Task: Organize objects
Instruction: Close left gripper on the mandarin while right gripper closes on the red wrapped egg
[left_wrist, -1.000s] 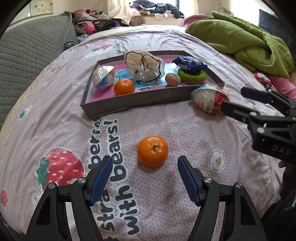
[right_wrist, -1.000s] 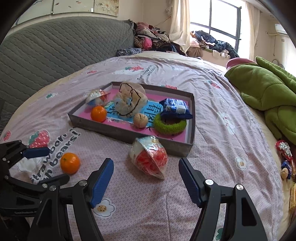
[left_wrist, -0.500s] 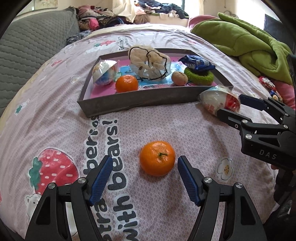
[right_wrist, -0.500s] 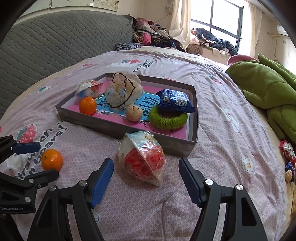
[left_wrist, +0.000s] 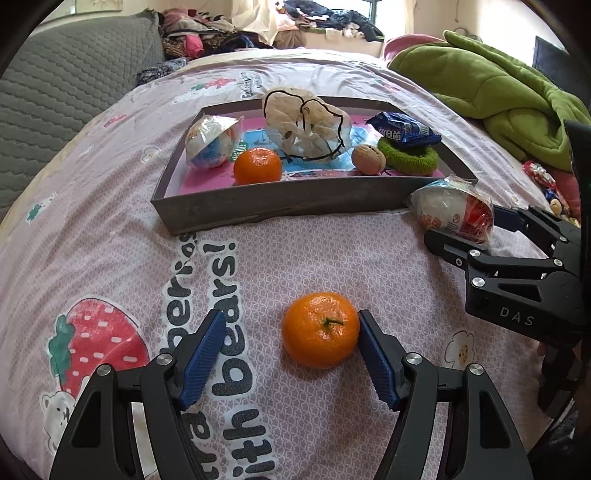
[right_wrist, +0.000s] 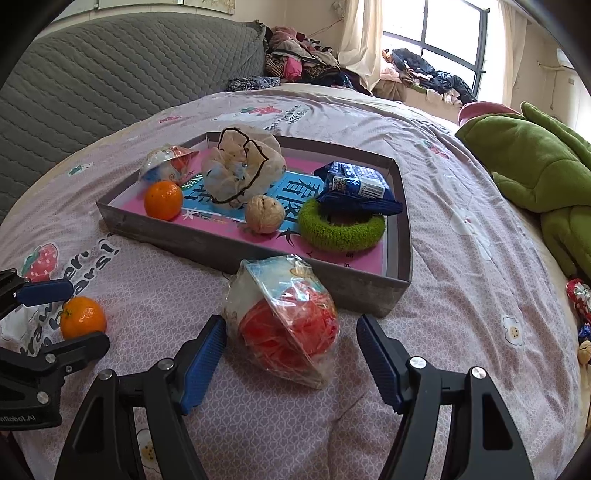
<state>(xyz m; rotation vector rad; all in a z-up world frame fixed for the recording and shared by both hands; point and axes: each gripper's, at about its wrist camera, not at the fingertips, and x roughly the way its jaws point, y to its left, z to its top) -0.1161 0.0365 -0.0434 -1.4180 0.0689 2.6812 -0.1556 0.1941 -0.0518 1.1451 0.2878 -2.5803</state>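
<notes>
Inside tray: tangerine, walnut (among snacks).

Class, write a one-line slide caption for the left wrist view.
Open left gripper straddles a tangerine on the bedspread, before the grey tray.

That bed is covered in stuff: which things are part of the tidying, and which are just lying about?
Part of the job:
- loose orange, between the open left gripper jaws
- wrapped red ball, between the open right gripper jaws
- grey tray, already holding other items

Just lying about:
- green blanket
- clothes pile
- grey headboard
</notes>
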